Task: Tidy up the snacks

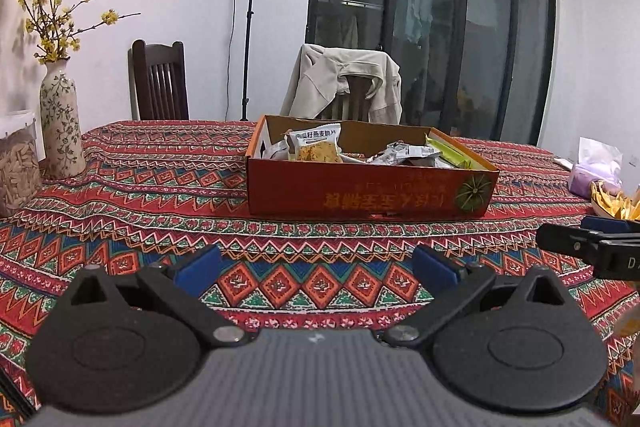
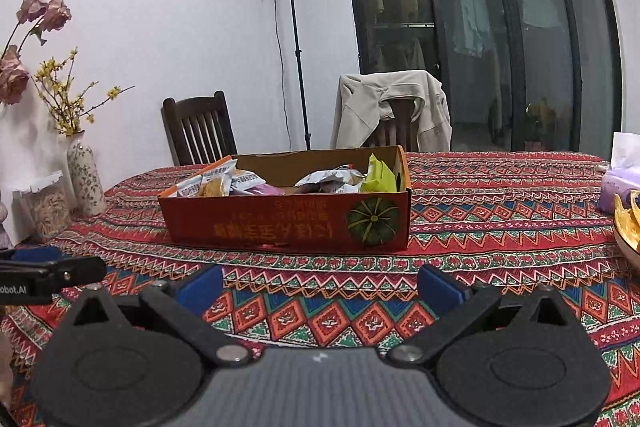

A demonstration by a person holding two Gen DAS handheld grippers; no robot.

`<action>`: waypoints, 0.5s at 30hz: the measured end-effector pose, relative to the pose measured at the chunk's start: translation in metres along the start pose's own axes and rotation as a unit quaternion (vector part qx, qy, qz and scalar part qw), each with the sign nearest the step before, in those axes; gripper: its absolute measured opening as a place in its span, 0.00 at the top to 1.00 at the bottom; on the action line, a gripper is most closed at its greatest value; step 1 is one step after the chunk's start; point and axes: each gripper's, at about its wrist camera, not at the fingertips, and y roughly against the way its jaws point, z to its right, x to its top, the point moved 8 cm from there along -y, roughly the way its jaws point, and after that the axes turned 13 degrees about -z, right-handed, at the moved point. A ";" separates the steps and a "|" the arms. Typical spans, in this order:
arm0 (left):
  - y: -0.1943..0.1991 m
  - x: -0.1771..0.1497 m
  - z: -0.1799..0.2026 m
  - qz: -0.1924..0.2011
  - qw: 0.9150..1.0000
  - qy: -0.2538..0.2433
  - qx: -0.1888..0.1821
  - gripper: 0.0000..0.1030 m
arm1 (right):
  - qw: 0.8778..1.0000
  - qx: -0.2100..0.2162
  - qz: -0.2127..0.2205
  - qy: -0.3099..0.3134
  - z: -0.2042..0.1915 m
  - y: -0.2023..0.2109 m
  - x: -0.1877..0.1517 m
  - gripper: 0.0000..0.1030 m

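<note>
A shallow red cardboard box [image 1: 360, 193] sits on the patterned tablecloth ahead of both grippers; it also shows in the right wrist view [image 2: 288, 223]. It holds several snack packets, among them a white oat-crisp packet [image 1: 316, 143] and a green packet [image 2: 378, 177]. My left gripper [image 1: 316, 269] is open and empty, low over the cloth in front of the box. My right gripper [image 2: 318, 287] is open and empty too, beside the left one. The right gripper's tip shows at the right edge of the left wrist view [image 1: 592, 247].
A floral vase [image 1: 60, 119] and a jar [image 1: 16, 167] stand at the left. A purple tissue pack [image 2: 620, 183] and a bowl of yellow chips [image 2: 628, 223] sit at the right. Two chairs stand behind the table, one draped with a beige jacket [image 1: 344, 83].
</note>
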 end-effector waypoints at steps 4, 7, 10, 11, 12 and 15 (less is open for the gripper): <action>0.001 0.000 0.002 0.000 1.000 -0.002 -0.001 0.00 | 1.000 0.001 -0.002 -0.001 -0.001 0.000 -0.001 0.00; 0.001 0.000 0.002 0.001 1.000 -0.003 0.000 0.00 | 1.000 0.001 -0.002 -0.001 -0.001 0.000 -0.001 0.00; 0.001 0.000 0.002 0.001 1.000 -0.003 0.000 0.00 | 1.000 0.001 -0.002 -0.003 0.000 0.000 -0.002 0.00; 0.001 0.000 0.002 0.001 1.000 -0.003 0.000 0.00 | 1.000 0.001 -0.002 -0.003 0.000 0.000 -0.002 0.00; 0.001 0.000 0.002 0.001 1.000 -0.003 0.000 0.00 | 1.000 0.001 -0.003 -0.004 0.000 0.000 -0.002 0.00; 0.001 0.000 0.003 0.001 1.000 -0.003 -0.001 0.00 | 1.000 0.002 -0.003 -0.004 0.000 0.000 -0.003 0.00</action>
